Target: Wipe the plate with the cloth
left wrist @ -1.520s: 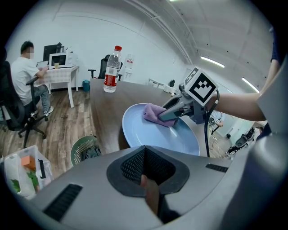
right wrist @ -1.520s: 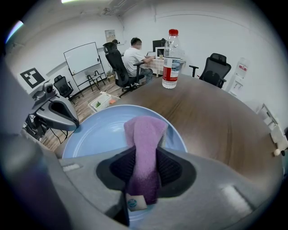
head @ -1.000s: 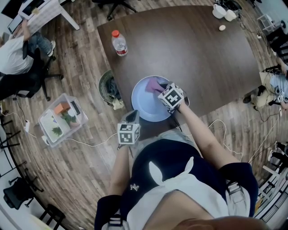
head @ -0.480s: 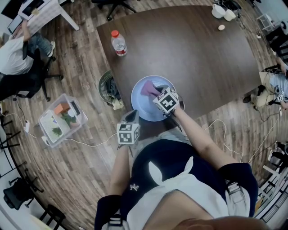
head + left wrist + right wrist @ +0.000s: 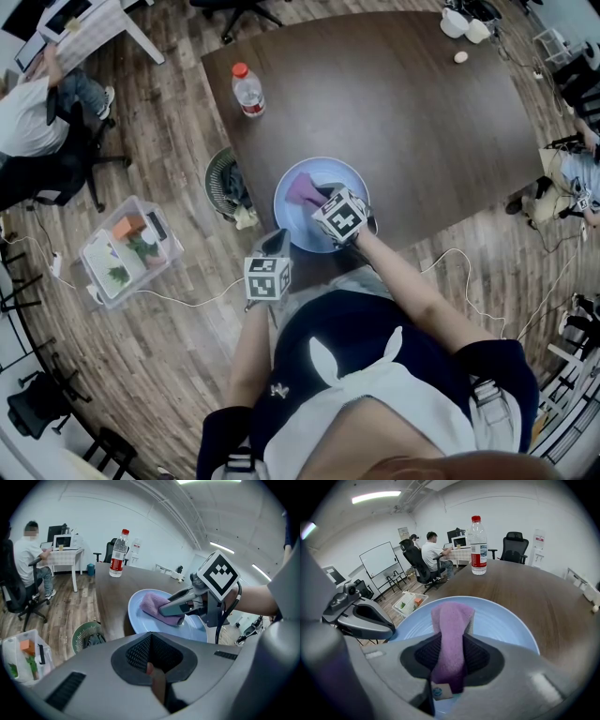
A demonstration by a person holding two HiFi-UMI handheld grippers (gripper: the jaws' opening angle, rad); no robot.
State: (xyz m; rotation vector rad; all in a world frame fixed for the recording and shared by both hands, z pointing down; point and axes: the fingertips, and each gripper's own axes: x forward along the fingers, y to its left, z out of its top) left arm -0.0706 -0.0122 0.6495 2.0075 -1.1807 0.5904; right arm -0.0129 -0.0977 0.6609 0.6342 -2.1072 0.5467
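Cloth [image 5: 451,634]: purple, soft, light and floppy. Easy to fold and squash, not slippery, not breakable. Best pinched at one bunched end, with the other end left free for rubbing. Right now pinched just so in the right gripper [image 5: 450,667], jaws closed on the near end, free end poking out in front and lying on the blue plate [image 5: 291,225]. Plate hard and smooth, close to the table [image 5: 422,122] edge, likely to slide under a hard push. Left gripper [image 5: 150,667] near the plate's rim, jaws together, nothing in them.
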